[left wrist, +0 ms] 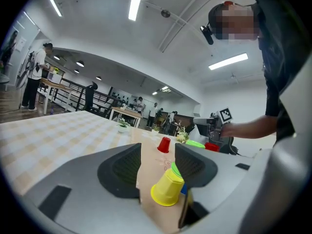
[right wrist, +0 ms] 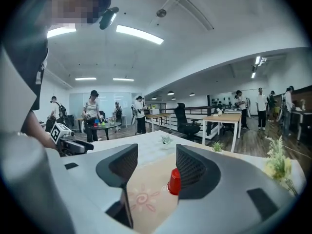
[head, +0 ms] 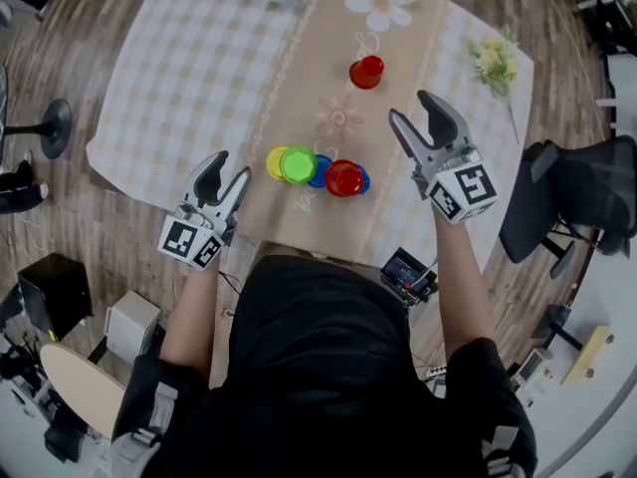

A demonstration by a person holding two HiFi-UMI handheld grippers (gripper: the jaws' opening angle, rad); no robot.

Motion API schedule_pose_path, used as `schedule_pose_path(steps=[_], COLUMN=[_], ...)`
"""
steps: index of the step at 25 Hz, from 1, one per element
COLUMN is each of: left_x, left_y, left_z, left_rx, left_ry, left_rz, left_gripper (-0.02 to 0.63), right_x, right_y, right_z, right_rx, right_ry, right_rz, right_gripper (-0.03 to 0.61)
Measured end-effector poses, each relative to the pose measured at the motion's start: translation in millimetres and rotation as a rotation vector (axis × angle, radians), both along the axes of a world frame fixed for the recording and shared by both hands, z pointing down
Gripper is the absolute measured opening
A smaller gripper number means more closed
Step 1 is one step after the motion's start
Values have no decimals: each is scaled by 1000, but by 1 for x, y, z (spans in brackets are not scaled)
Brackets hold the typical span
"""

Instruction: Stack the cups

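Red round plastic cup (head: pixel 366 72) stands far past the green cup (head: pixel 297 165). Left gripper (head: pixel 231 165) and right gripper (head: pixel 410 106) hang either side of it, jaws apart, empty.

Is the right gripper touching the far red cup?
Apart. Head view shows bare cloth between the right gripper and the far red cup.

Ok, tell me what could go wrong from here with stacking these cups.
1. The yellow cup, green cup and near red cup sit crowded together; reaching for one could well knock its neighbours over.
2. The far red cup stands alone further up the table; the right gripper, open and empty, might tip it rather than grasp it.
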State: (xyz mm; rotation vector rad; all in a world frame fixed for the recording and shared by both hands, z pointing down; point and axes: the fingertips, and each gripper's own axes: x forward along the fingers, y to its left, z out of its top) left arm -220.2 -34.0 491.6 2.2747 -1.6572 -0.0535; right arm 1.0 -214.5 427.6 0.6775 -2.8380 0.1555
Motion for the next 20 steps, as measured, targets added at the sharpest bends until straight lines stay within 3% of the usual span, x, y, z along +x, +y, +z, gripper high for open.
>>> schedule_pose_path(steps=[11, 20], left_x=[7, 9], left_y=[2, 10], left_z=[9, 23], left_rx=[-77, -134], left_ry=[-20, -31], left_rz=[-96, -127], left_gripper=[219, 219], right_x=[-29, -47], right_y=[-78, -93], right_z=[103, 155], right_rx=[-106, -123], right_ry=[108, 185], right_rz=[-57, -104], right_gripper=[272, 260])
